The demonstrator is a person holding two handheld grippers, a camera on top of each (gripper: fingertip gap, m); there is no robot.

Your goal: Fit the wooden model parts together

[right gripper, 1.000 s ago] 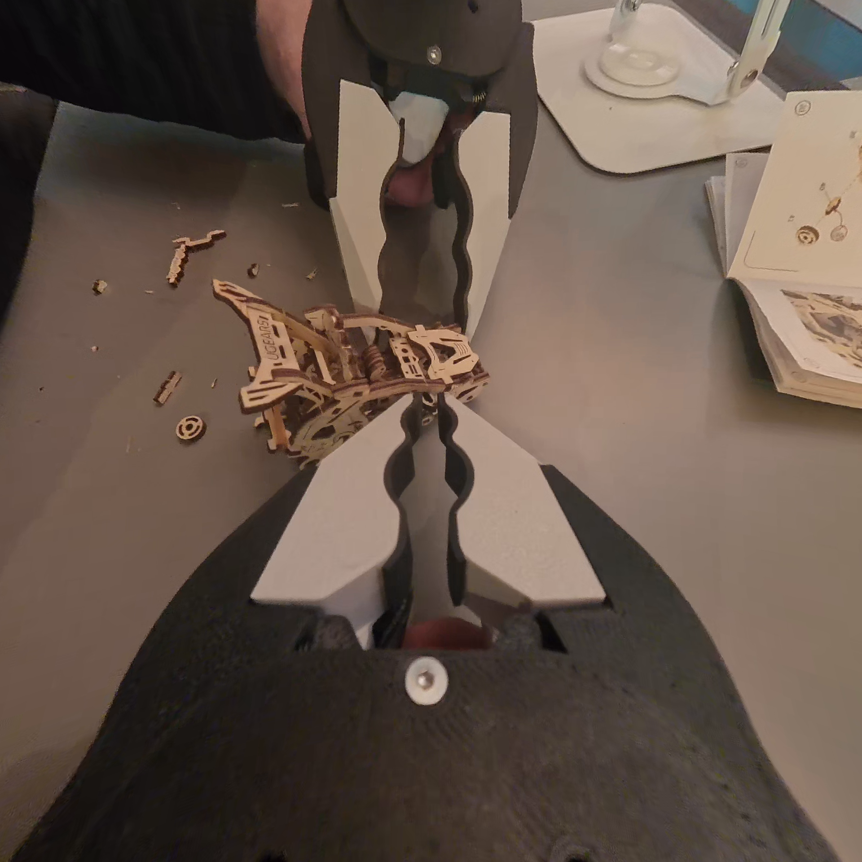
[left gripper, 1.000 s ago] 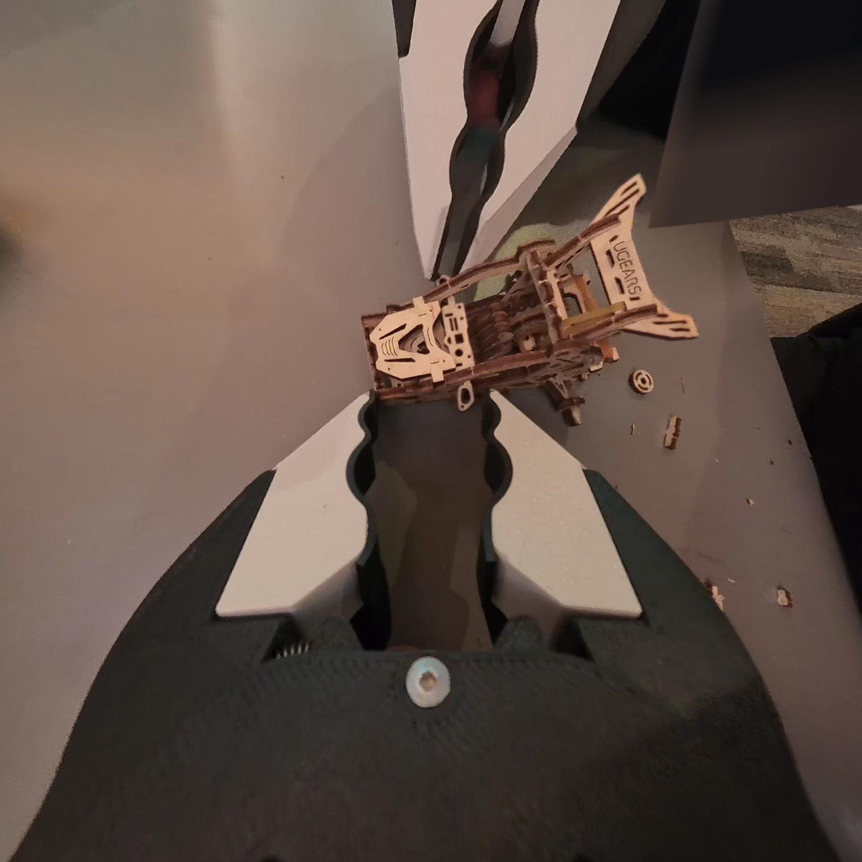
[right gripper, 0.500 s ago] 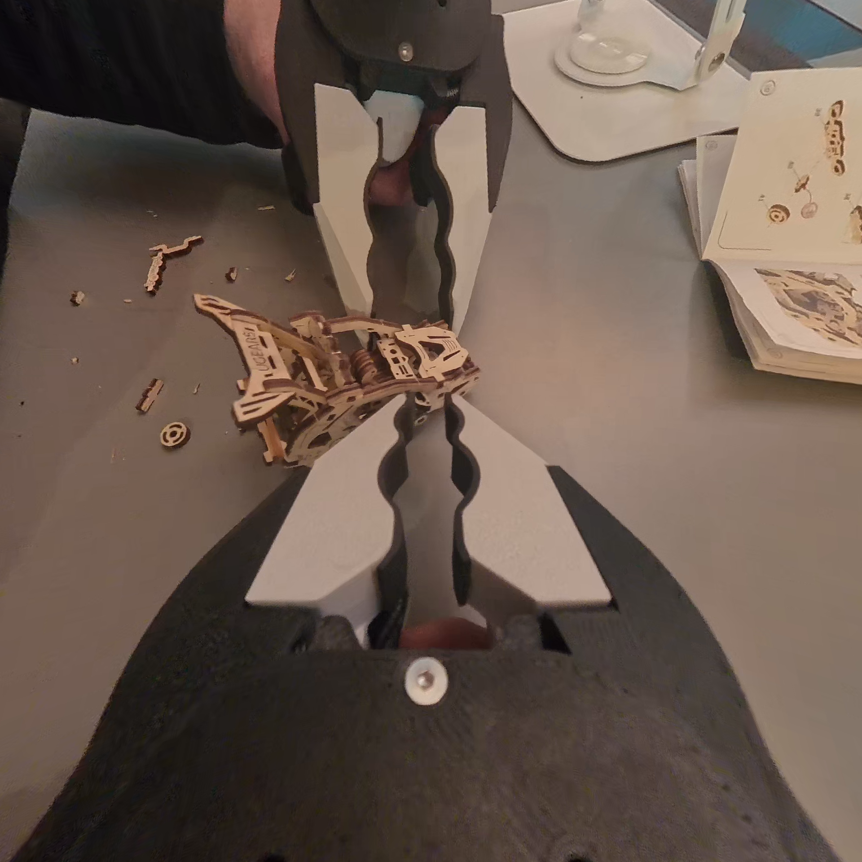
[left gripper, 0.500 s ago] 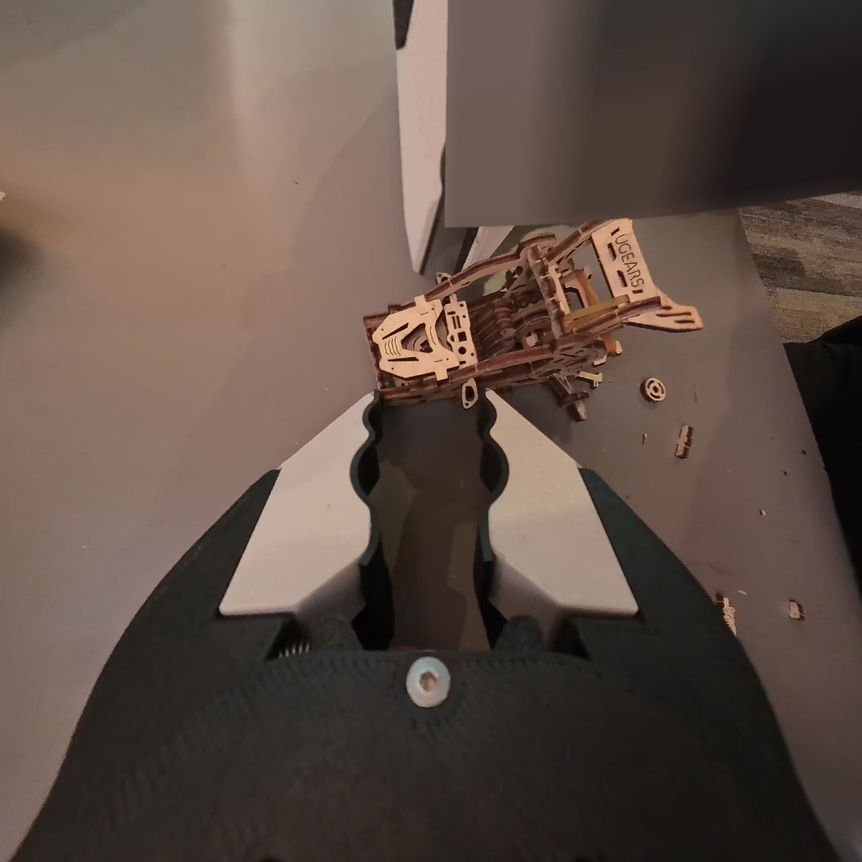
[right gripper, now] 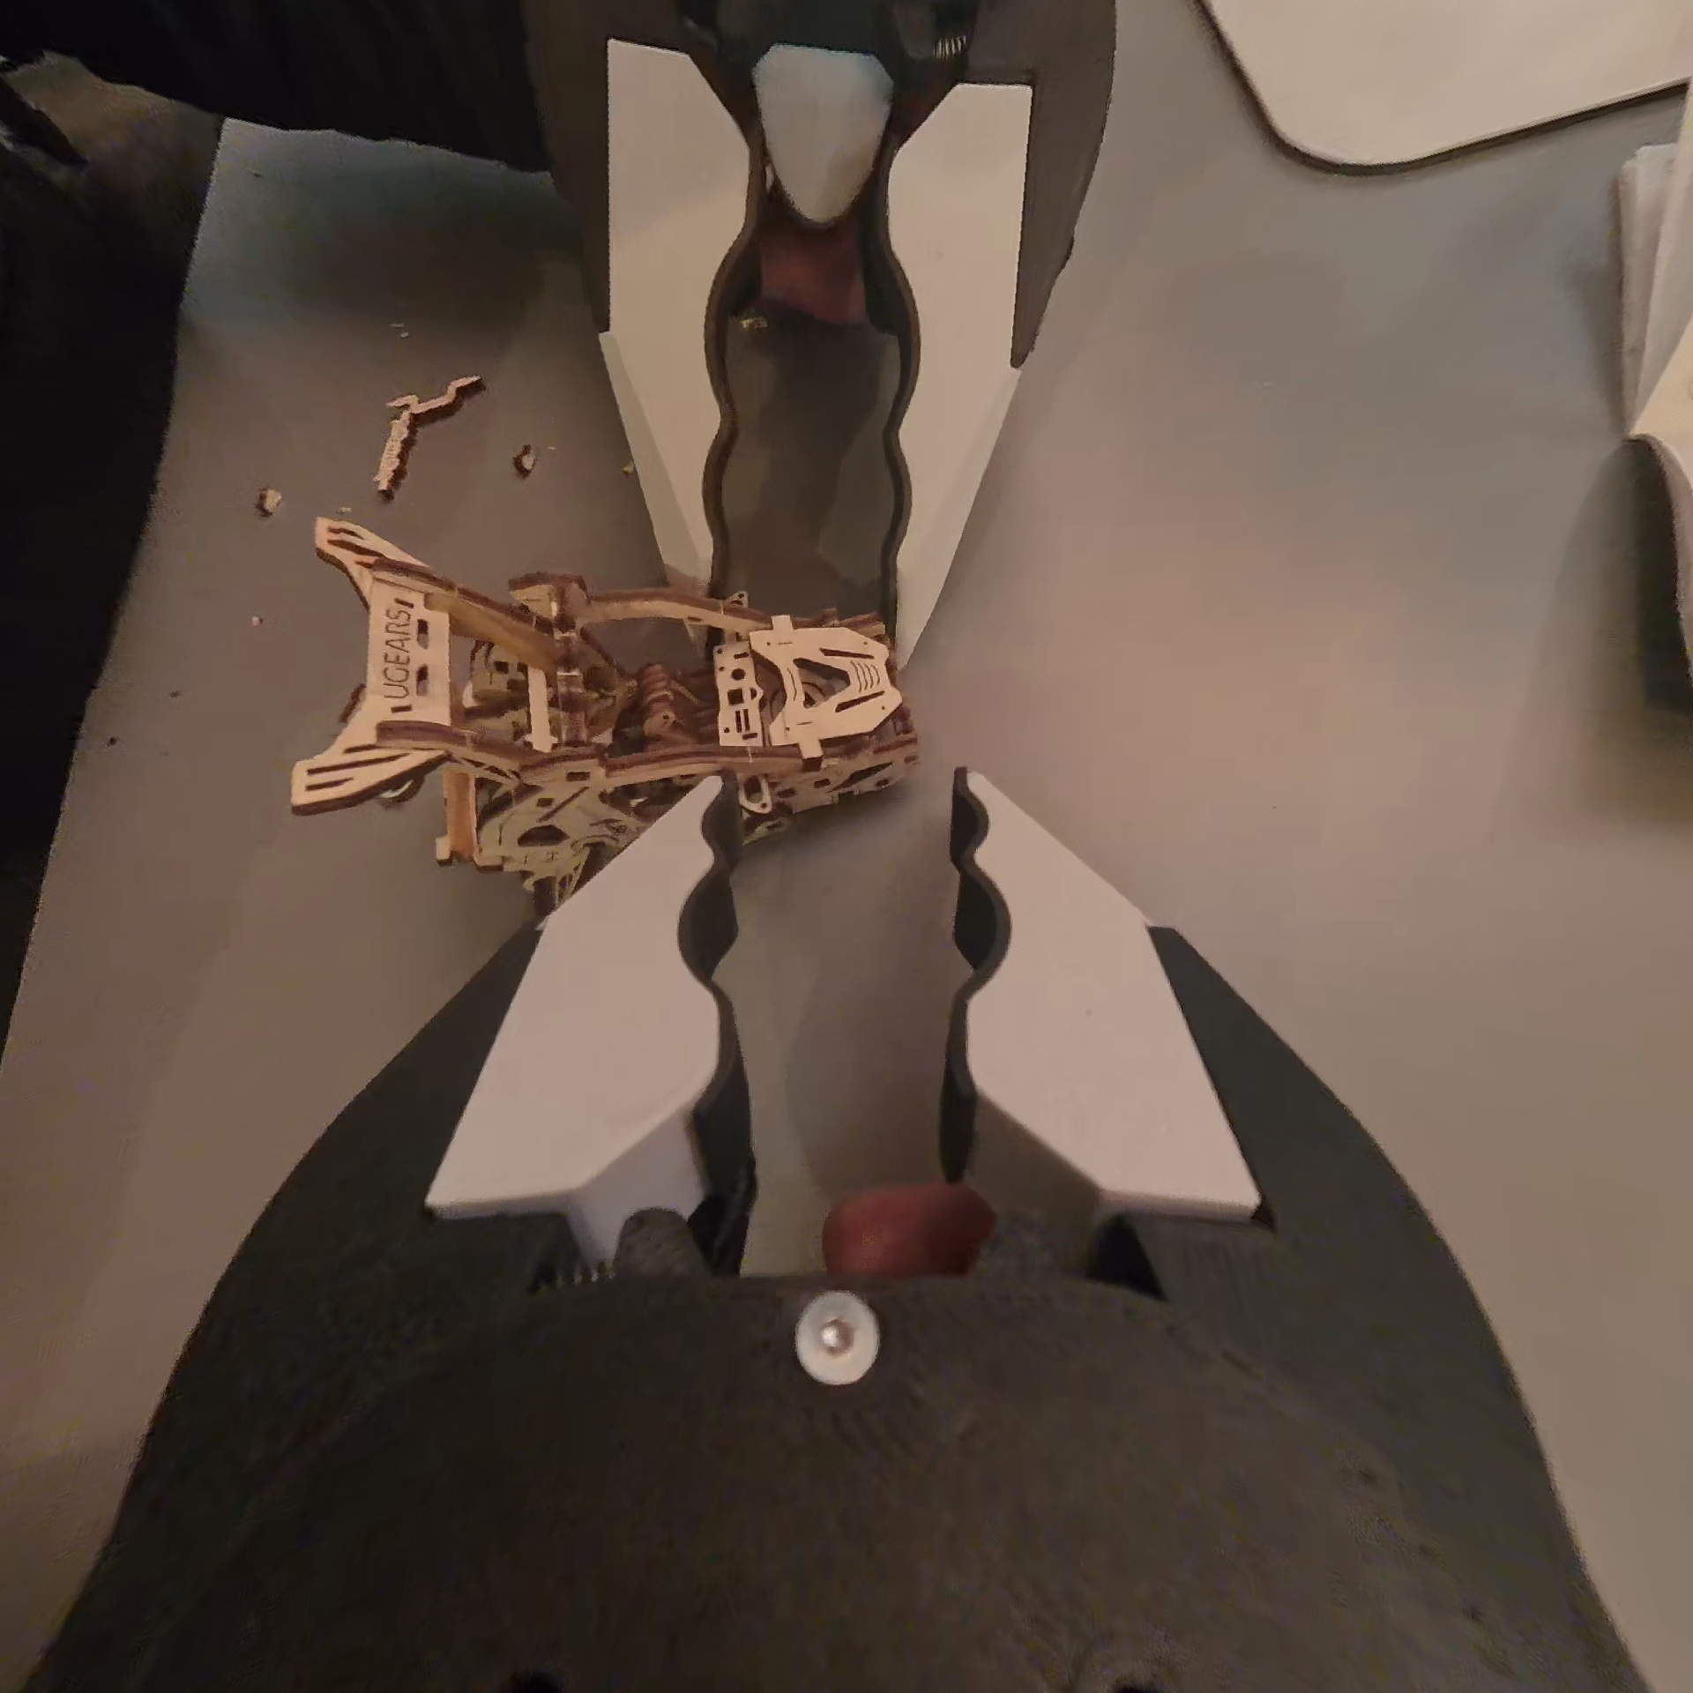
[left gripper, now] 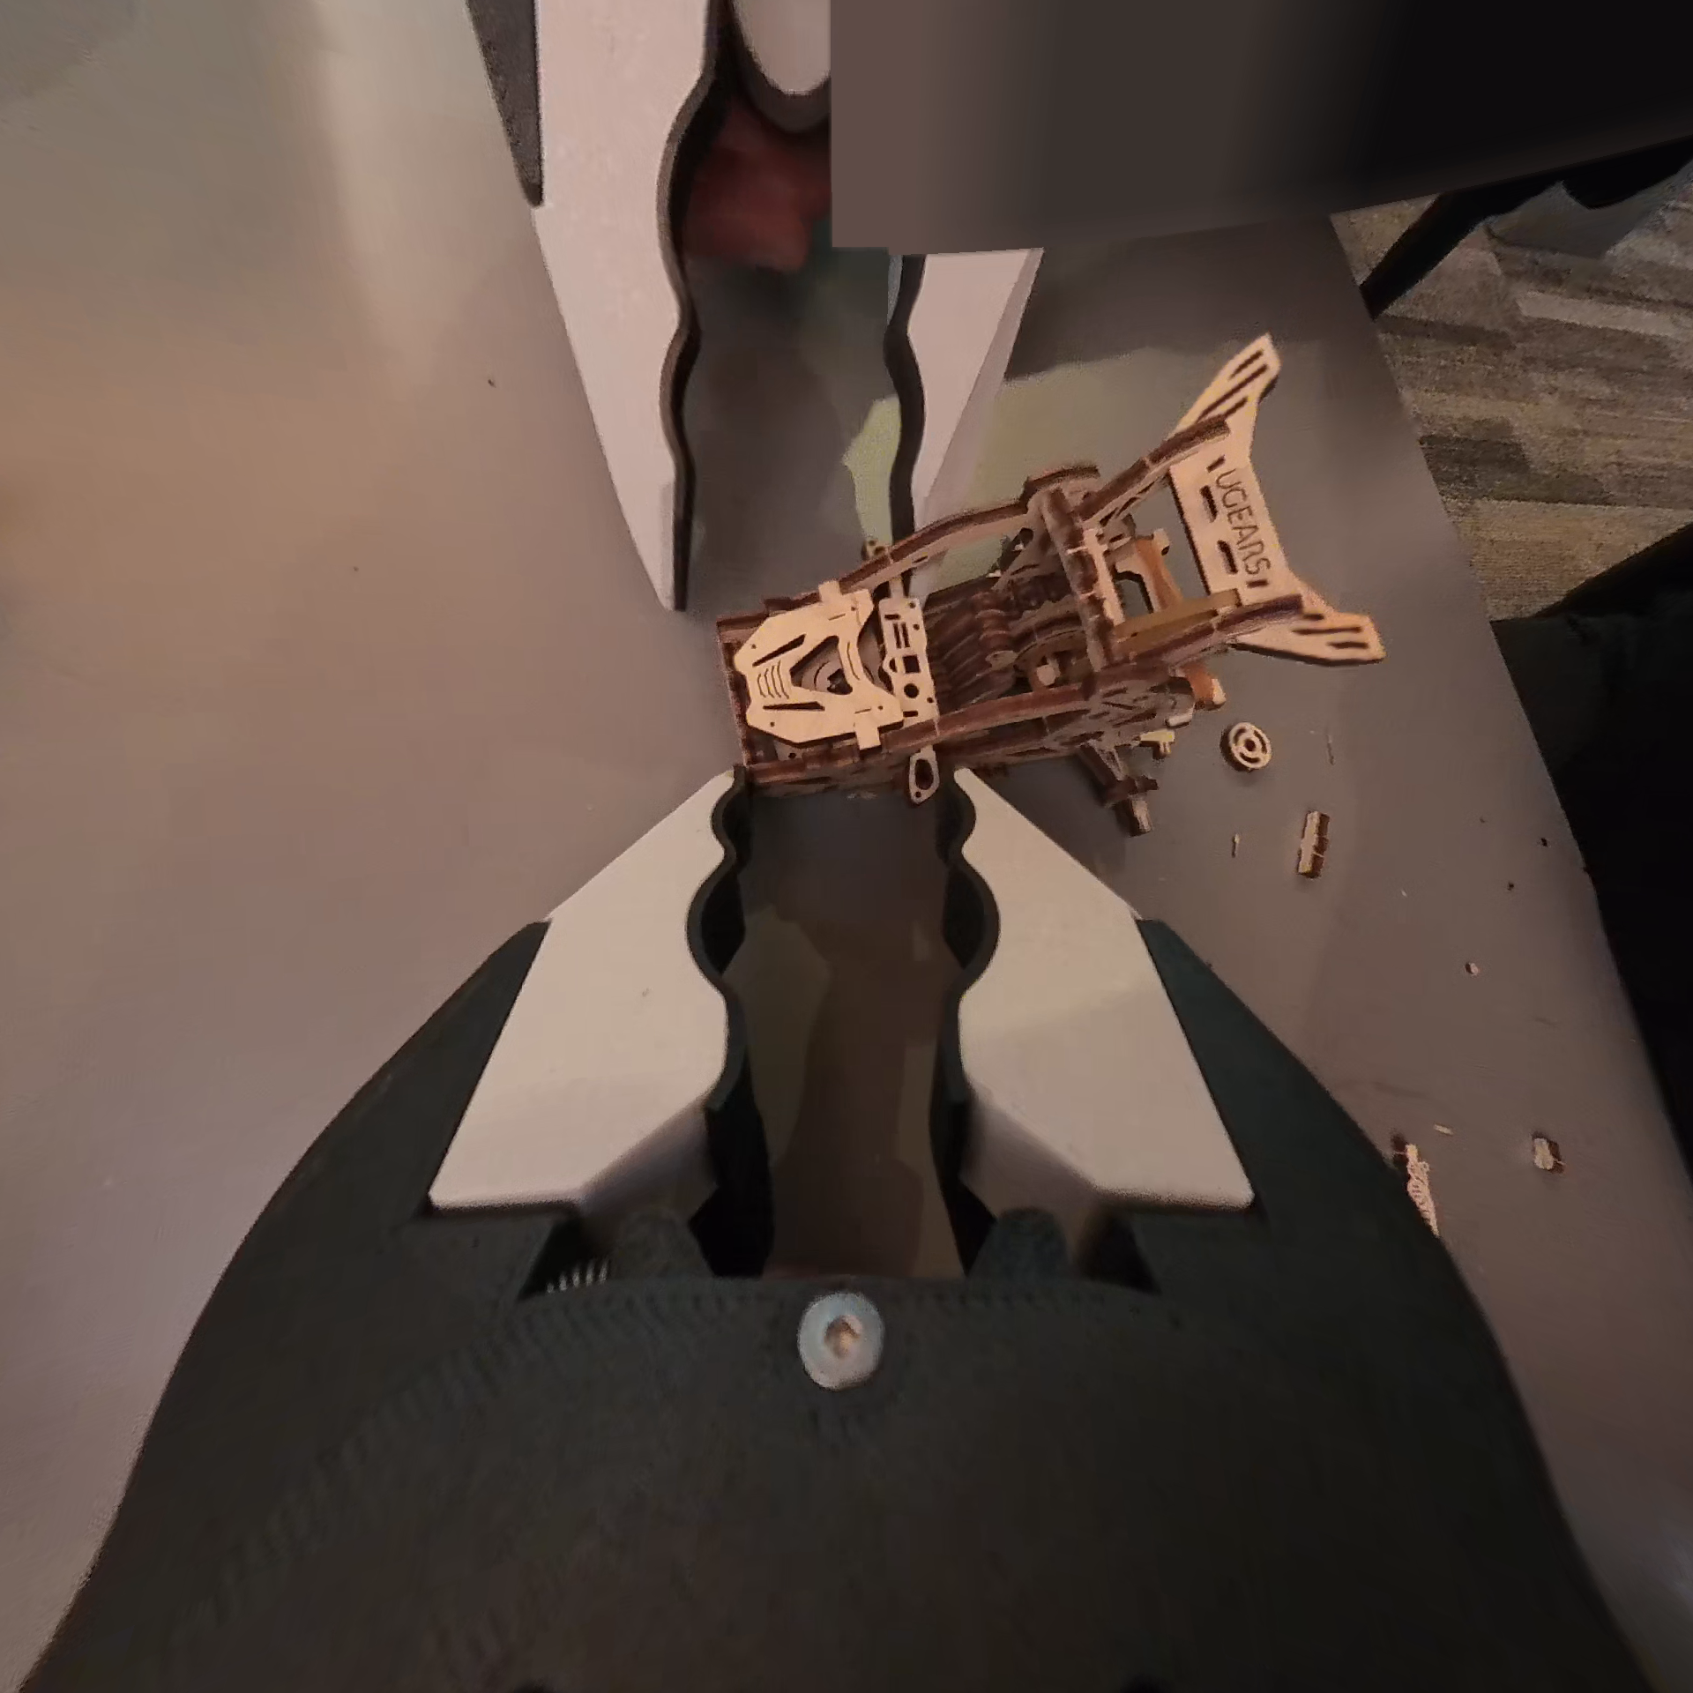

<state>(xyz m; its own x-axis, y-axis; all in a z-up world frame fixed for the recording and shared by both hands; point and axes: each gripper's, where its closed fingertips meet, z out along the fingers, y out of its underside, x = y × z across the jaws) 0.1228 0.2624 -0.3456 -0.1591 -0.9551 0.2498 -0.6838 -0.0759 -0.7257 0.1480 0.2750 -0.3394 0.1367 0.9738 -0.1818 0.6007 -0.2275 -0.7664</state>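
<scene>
The wooden model [left gripper: 1008, 660], a pale laser-cut car frame, lies tilted on the grey table [left gripper: 275, 550], nose toward my left gripper. My left gripper [left gripper: 847, 792] has its jaws wide apart, with the tips right at the near edge of the nose; I see no clear grip. My right gripper [right gripper: 838, 783] is open and empty, its left fingertip [right gripper: 705, 824] against the model's [right gripper: 641, 715] side. Each gripper faces the other across the nose: the right gripper [left gripper: 797, 550] shows in the left wrist view, the left gripper [right gripper: 806, 614] in the right wrist view.
A small wooden ring [left gripper: 1248, 747], a short strip [left gripper: 1312, 843] and wood scraps [right gripper: 412, 440] lie near the model's tail. A booklet [right gripper: 1658, 550] and a white base plate [right gripper: 1420, 82] sit at the right. The table edge and carpet [left gripper: 1557, 412] are beyond the tail.
My right gripper has gone from nearly shut at the model's nose to wide open, letting go of it. The left gripper and the model have barely moved.
</scene>
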